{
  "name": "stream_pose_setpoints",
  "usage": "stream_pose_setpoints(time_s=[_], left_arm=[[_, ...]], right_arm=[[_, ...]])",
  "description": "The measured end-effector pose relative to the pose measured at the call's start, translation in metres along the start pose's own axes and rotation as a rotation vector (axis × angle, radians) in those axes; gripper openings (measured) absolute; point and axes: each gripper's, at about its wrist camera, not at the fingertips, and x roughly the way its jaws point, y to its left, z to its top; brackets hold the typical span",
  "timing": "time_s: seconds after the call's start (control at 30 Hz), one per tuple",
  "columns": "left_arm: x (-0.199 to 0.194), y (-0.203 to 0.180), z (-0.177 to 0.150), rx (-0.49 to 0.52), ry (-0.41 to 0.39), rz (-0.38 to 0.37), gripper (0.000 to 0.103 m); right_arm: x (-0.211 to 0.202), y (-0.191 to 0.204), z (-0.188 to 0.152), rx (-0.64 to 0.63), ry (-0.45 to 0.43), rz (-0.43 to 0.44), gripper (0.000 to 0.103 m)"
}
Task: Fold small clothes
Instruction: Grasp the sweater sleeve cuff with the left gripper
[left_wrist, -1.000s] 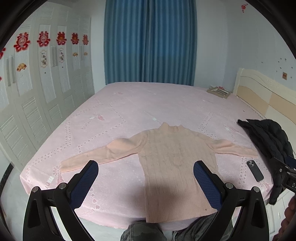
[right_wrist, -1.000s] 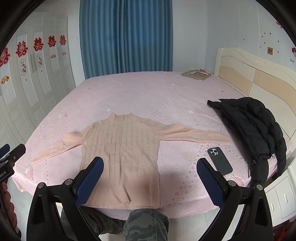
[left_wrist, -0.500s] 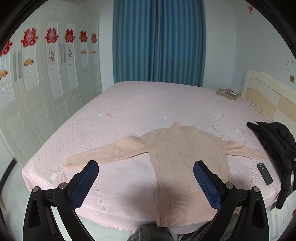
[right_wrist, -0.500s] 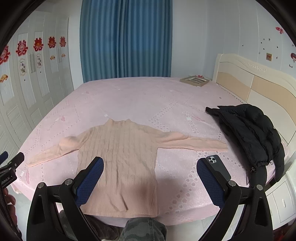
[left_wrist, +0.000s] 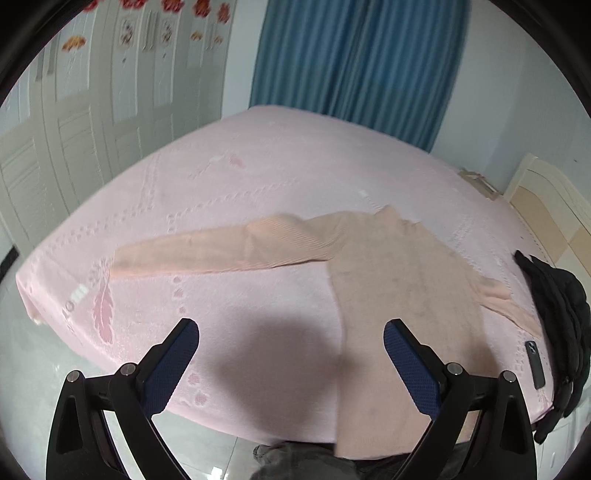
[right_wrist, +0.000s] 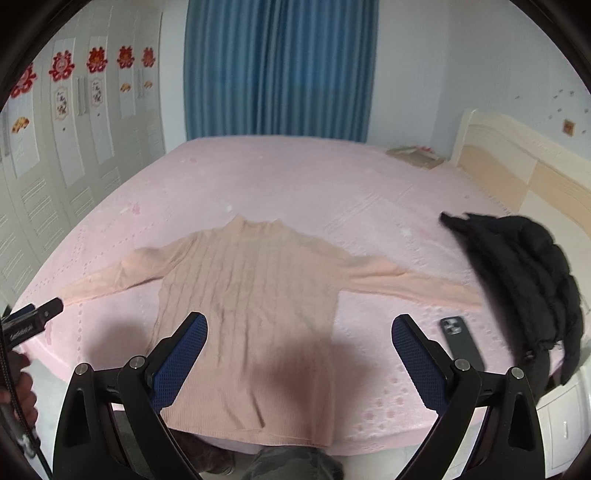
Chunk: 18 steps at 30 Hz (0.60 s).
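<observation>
Both fingers of the left gripper (left_wrist: 291, 354) stand spread and empty above the bed (left_wrist: 258, 177) beside the flat peach sweater (left_wrist: 399, 295), while the right gripper (right_wrist: 299, 350), equally spread, hovers over its hem.

Red paper double-happiness signs (囍) (right_wrist: 59, 67) are stuck along the tops of the white wardrobe doors (right_wrist: 74, 155). The other gripper's body (right_wrist: 26, 323), seen at the left edge of the right wrist view, carries a line of white lettering too blurred to read. Nothing else is legible.
</observation>
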Motion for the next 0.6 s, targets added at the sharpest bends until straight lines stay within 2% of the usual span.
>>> stream_pose_setpoints(time_s=[0.1, 0.27, 0.4, 0.5, 0.6], left_arm=[[0.025, 0.026, 0.001, -0.049, 0.025, 0.018, 0.098], [0.070, 0.077, 0.003, -0.193, 0.075, -0.001, 0.098], [0.111, 0.120, 0.007, -0.296, 0.104, 0.037, 0.095], [0.136, 0.151, 0.012, -0.363, 0.096, 0.067, 0.090], [0.155, 0.179, 0.016, -0.442, 0.056, 0.060, 0.087]], right_arm=[[0.022, 0.004, -0.005, -0.006, 0.020, 0.009, 0.095], [0.060, 0.002, -0.012, 0.038, 0.048, 0.040, 0.093], [0.087, 0.002, -0.017, 0.041, 0.067, 0.030, 0.089], [0.104, -0.002, -0.022, 0.047, 0.079, 0.022, 0.088], [0.122, -0.007, -0.029, 0.081, 0.099, 0.020, 0.087]])
